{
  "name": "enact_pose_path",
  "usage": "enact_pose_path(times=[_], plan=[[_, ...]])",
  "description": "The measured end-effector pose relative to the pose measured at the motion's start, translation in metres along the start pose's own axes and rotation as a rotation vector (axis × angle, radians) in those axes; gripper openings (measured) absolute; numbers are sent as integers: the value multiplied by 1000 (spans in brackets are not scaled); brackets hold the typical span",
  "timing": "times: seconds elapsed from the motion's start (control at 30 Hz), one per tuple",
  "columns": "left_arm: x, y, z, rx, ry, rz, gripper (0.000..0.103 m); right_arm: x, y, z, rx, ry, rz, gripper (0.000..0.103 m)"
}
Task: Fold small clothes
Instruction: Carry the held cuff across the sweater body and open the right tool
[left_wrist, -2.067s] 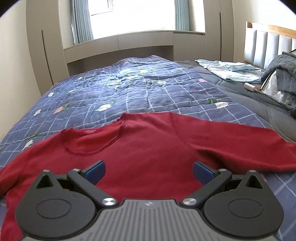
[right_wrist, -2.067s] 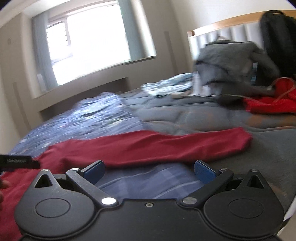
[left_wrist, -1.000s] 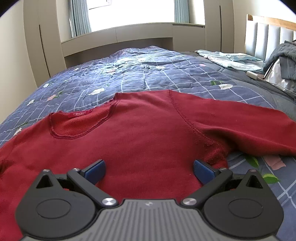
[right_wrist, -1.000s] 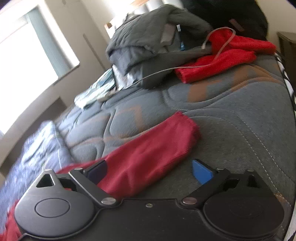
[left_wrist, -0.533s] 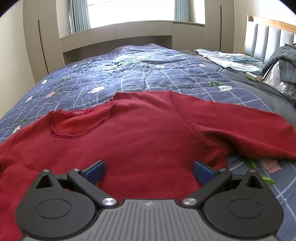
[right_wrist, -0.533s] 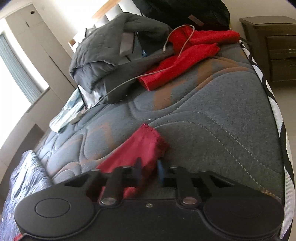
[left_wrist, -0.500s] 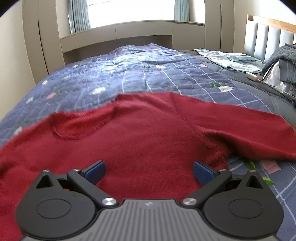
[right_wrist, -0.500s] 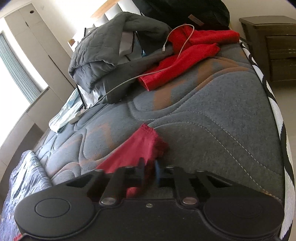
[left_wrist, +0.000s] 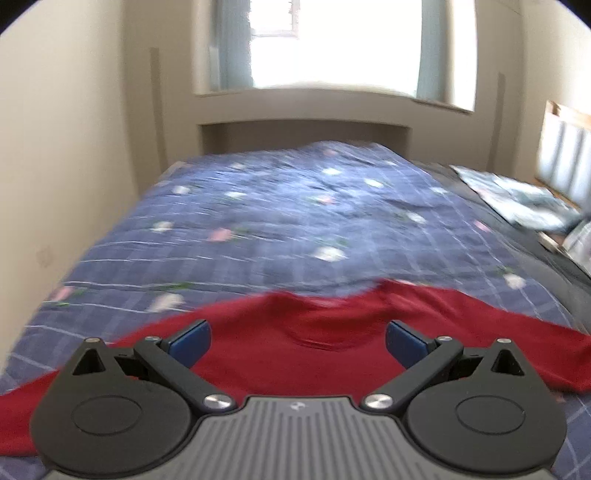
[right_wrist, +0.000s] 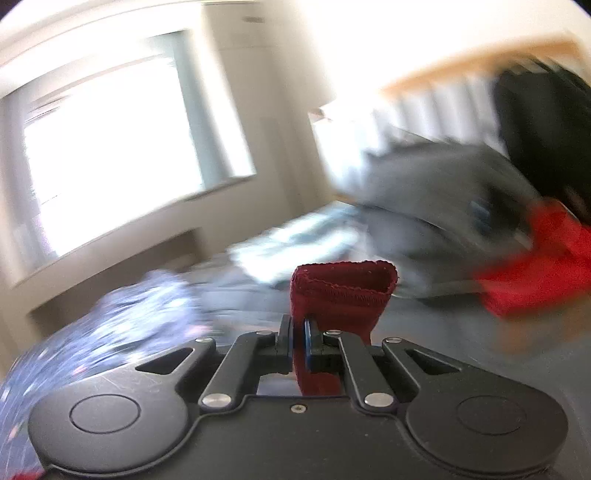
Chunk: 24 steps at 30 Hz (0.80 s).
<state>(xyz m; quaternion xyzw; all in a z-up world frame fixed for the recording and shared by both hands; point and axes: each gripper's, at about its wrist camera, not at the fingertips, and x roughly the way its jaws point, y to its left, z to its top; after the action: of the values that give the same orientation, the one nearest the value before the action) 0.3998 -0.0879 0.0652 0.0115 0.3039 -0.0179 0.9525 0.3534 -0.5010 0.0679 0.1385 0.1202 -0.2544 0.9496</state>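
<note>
A dark red sweater (left_wrist: 325, 354) lies spread on the blue checked quilt (left_wrist: 295, 229), neckline facing away. My left gripper (left_wrist: 297, 338) is open and empty, held just above the sweater's body near the neckline. My right gripper (right_wrist: 299, 341) is shut on the sweater's sleeve cuff (right_wrist: 341, 291), which stands up lifted between the pads, well off the bed. The rest of that sleeve is hidden below the gripper body.
A grey quilted jacket (right_wrist: 443, 192) and a bright red garment (right_wrist: 535, 258) are piled near the headboard (left_wrist: 565, 155). Light blue folded cloth (left_wrist: 517, 195) lies at the quilt's right edge. A wall runs along the bed's left side, a window ledge at the far end.
My right gripper, shut on the sleeve cuff, has lifted it off the grey mattress and swung left. My left gripper has pulled back and tilted up; less sweater shows.
</note>
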Motion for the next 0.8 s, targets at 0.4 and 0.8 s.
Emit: enact_pose_path(times=[0.4,0.8], plan=[[-30,149,-22,-175,-8,140,103,-43,272,-67,-507,27,541,5],[-9,208,-62,-223,78,209,103,-113,384,-241,-941,176,762,5]])
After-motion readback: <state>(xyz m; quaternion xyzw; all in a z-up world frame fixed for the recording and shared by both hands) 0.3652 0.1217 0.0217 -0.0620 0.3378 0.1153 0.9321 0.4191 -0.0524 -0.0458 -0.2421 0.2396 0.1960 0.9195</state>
